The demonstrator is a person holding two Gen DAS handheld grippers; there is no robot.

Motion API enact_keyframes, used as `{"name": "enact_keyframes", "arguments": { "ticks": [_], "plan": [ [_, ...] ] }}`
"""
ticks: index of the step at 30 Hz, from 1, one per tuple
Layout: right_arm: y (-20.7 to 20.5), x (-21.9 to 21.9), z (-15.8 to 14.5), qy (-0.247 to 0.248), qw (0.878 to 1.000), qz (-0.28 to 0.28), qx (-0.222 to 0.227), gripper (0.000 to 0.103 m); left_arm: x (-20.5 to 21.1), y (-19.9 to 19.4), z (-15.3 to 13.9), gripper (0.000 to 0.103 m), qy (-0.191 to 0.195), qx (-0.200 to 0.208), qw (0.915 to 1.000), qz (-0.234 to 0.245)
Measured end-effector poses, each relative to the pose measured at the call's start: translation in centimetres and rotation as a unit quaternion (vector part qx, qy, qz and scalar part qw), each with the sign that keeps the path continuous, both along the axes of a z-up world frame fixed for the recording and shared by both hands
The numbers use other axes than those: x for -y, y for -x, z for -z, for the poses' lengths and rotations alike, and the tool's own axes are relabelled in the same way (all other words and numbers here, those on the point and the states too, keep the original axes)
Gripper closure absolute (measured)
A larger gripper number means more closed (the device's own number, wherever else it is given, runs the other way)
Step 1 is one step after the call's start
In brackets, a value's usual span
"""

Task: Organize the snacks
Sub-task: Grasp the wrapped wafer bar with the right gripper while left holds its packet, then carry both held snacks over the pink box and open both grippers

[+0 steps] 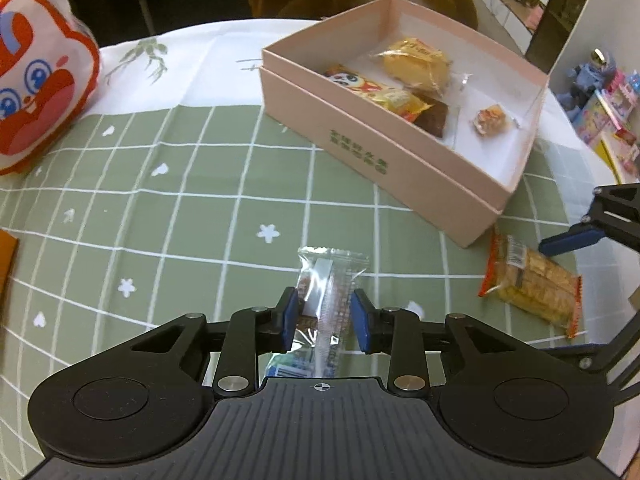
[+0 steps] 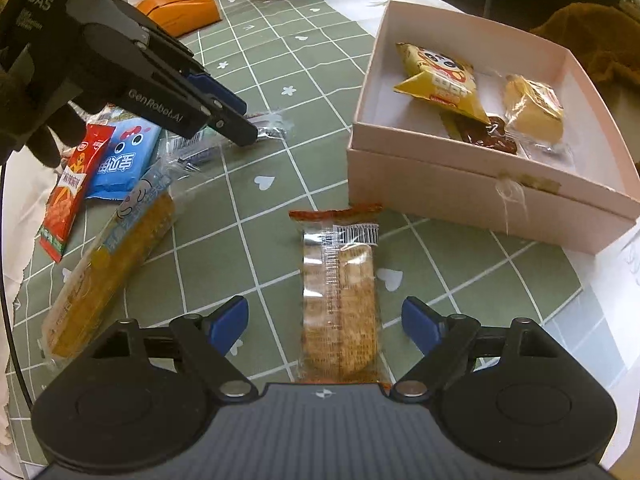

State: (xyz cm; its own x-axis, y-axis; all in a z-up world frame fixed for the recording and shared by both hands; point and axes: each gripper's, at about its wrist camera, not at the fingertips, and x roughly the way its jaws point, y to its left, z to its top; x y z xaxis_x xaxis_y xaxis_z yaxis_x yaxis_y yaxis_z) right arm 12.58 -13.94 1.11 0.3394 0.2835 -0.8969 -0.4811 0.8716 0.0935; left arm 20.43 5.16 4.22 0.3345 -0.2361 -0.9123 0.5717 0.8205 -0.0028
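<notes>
Desk (image 1: 200,208): we are seeing its rounded far edge curving behind the pink box (image 1: 384,148), with open green checked cloth stretching between the box and the plush bag (image 1: 40,76) at far left.

Pink box: we are finding it lidless, already holding a yellow panda packet (image 2: 440,76), a pale cake (image 2: 532,108), a dark bar (image 2: 492,136) and a small wrapped sweet (image 1: 490,120); its far corner is lying bare.

Left gripper (image 1: 325,322): we are noting its blue pads pinching a clear-wrapped snack (image 1: 328,288), near the box's front wall. The wrapper's lower end is disappearing behind the gripper body.

Right gripper (image 2: 326,324): we are noting it spread wide, pads apart on either side of a cracker packet (image 2: 340,300) lying flat just before the box corner, touching neither pad.

Loose snacks at the right view's left: a long yellow packet (image 2: 112,264), a blue packet (image 2: 120,160), a red packet (image 2: 68,188); these are overlapping, their print hard to read. An orange packet (image 2: 180,10) is lying farther back.
</notes>
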Motion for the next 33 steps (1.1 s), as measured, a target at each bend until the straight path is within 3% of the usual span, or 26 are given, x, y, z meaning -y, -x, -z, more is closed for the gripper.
{"name": "enact_keyframes", "arguments": {
  "ticks": [2, 5, 7, 10, 13, 14, 15, 18, 21, 24, 26, 29, 33],
  "plan": [
    [0.1, 0.1, 0.0, 0.0, 1.0, -0.001, 0.001, 0.018, 0.2, 0.0, 0.0, 0.068, -0.008, -0.001, 0.9999, 0.01],
    [0.2, 0.1, 0.1, 0.002, 1.0, -0.004, 0.005, 0.018, 1.0, 0.8, 0.0, 0.054, -0.007, -0.011, 0.9984, 0.054],
    [0.3, -0.1, 0.1, 0.005, 1.0, -0.007, 0.007, 0.016, 1.4, 1.0, 0.0, 0.054, -0.014, -0.008, 0.9978, 0.064],
    [0.5, -0.4, 0.2, 0.008, 1.0, -0.011, 0.01, 0.012, 1.1, 0.5, -0.1, 0.058, -0.019, 0.007, 0.9989, 0.042],
    [0.8, -0.7, 0.3, 0.014, 1.0, -0.016, 0.015, 0.011, 0.6, -0.1, 0.5, 0.05, -0.031, 0.006, 0.9992, 0.026],
    [0.9, -0.8, 0.3, 0.017, 1.0, -0.018, 0.018, 0.011, 0.7, -0.2, 0.7, 0.054, -0.033, 0.001, 0.9991, 0.026],
    [1.0, -0.9, 0.4, 0.019, 0.999, -0.02, 0.02, 0.011, 0.8, -0.2, 1.0, 0.051, -0.037, -0.003, 0.9989, 0.029],
    [1.2, -1.1, 0.4, 0.022, 0.999, -0.022, 0.024, 0.01, 0.8, -0.3, 1.1, 0.053, -0.017, -0.007, 0.9996, 0.021],
    [1.0, -0.8, 0.3, 0.01, 1.0, -0.007, 0.022, 0.011, 0.2, -0.4, 1.1, 0.055, 0.008, -0.01, 0.9994, -0.033],
    [0.9, -0.4, -0.1, 0.003, 0.999, 0.006, 0.034, 0.037, -0.4, 0.1, 1.0, 0.058, 0.03, -0.021, 0.9916, -0.124],
    [0.9, -0.3, -0.5, 0.005, 1.0, 0.001, 0.031, 0.064, 0.0, 1.2, 1.0, 0.061, 0.033, -0.009, 0.9904, -0.134],
    [1.1, 0.2, -1.0, -0.014, 1.0, 0.002, 0.009, 0.066, 0.3, 2.8, 0.9, 0.062, 0.032, 0.006, 0.9889, -0.145],
    [2.8, 1.4, -2.4, -0.025, 1.0, 0.004, 0.016, 0.066, 0.4, 5.3, -0.8, 0.062, 0.078, 0.023, 0.983, -0.165]
  ]
}}
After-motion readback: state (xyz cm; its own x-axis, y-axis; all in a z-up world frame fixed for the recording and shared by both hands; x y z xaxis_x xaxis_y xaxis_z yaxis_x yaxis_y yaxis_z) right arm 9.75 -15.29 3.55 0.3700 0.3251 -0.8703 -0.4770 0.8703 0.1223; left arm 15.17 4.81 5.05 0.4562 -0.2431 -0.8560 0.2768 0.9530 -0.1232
